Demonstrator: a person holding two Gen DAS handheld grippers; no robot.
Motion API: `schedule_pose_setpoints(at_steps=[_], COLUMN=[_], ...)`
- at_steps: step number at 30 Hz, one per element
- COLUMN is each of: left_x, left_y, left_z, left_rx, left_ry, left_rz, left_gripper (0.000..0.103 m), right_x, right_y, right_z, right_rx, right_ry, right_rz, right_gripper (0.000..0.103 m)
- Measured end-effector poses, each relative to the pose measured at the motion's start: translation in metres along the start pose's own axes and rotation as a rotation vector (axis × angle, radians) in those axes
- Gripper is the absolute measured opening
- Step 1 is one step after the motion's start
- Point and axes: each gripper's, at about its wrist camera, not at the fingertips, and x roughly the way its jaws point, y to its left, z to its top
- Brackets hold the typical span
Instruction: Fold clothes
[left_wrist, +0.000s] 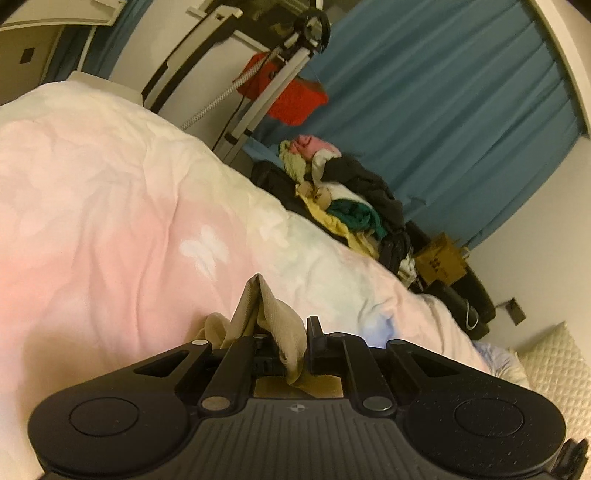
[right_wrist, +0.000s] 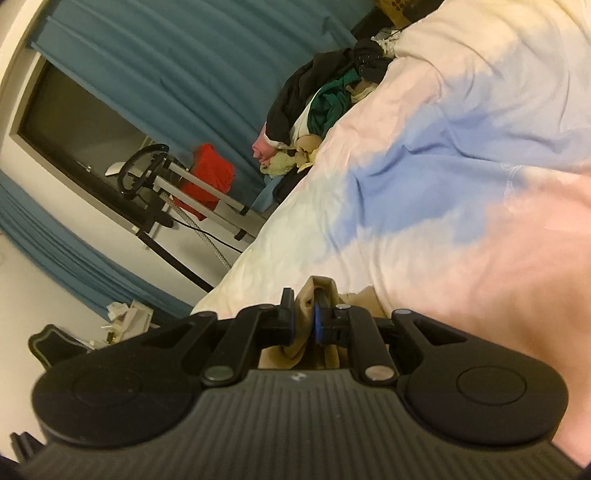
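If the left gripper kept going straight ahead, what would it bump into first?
Probably the bedcover. The left gripper, shut on a beige cloth, points across the bed, and the cover fills the view just ahead. Depth is hard to judge, so it might skim over it.

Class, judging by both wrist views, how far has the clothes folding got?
Done: no folded garment shows in either view. In hand: the left hand-held gripper and the right hand-held gripper each pinch beige cloth above the pastel bedspread; whether it is one garment cannot be told. Left: the heap of mixed clothes beside the bed lies unsorted, so the job looks near its start.
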Motion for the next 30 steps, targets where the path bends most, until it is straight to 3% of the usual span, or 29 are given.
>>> schedule_pose_setpoints(at_steps=[1, 2, 3, 5, 6, 9, 12, 13, 15, 18, 24, 30], left_x=[0.000, -0.003, -0.008, -0.022, -0.030, -0.050, -0.051, -0.047, -0.039, -0.019, 0.032, 0.045], left_y=[0.001, 0.000, -0.002, -0.010, -0.014, -0.023, -0.031, -0.032, -0.034, -0.034, -0.035, -0.034], left_z=[0.000, 0.000, 0.000, -0.003, -0.007, -0.020, -0.030, -0.032, -0.035, -0.038, -0.035, -0.037], left_rx=[0.006, 0.020, 0.040, 0.095, 0.123, 0.196, 0.267, 0.281, 0.304, 0.337, 0.422, 0.451], left_ry=[0.005, 0.006, 0.005, -0.017, -0.032, -0.052, -0.037, -0.031, -0.016, 0.007, 0.002, 0.003], left_rz=[-0.018, -0.035, -0.051, -0.068, -0.075, -0.084, -0.031, -0.011, 0.025, 0.072, 0.178, 0.173], left_gripper=[0.023, 0.041, 0.050, 0.074, 0.078, 0.083, 0.083, 0.083, 0.083, 0.083, 0.083, 0.083], right_x=[-0.001, -0.004, -0.009, -0.020, -0.026, -0.039, -0.045, -0.043, -0.034, -0.010, 0.043, 0.058], right_y=[-0.002, -0.002, 0.001, 0.015, 0.021, 0.044, 0.051, 0.051, 0.053, 0.053, 0.049, 0.037], right_z=[0.000, -0.001, -0.003, -0.010, -0.013, -0.026, -0.037, -0.039, -0.043, -0.047, -0.042, -0.038], right_rx=[0.008, 0.009, -0.010, -0.086, -0.124, -0.252, -0.316, -0.339, -0.407, -0.501, -0.577, -0.610], right_ry=[0.004, 0.011, 0.015, 0.013, 0.013, 0.020, 0.018, 0.026, 0.051, 0.099, 0.128, 0.087], right_rz=[0.004, 0.007, 0.020, 0.071, 0.096, 0.156, 0.137, 0.119, 0.051, -0.040, -0.135, -0.177], right_gripper=[0.015, 0.017, 0.026, 0.066, 0.092, 0.091, 0.090, 0.086, 0.060, 0.042, 0.041, 0.041])
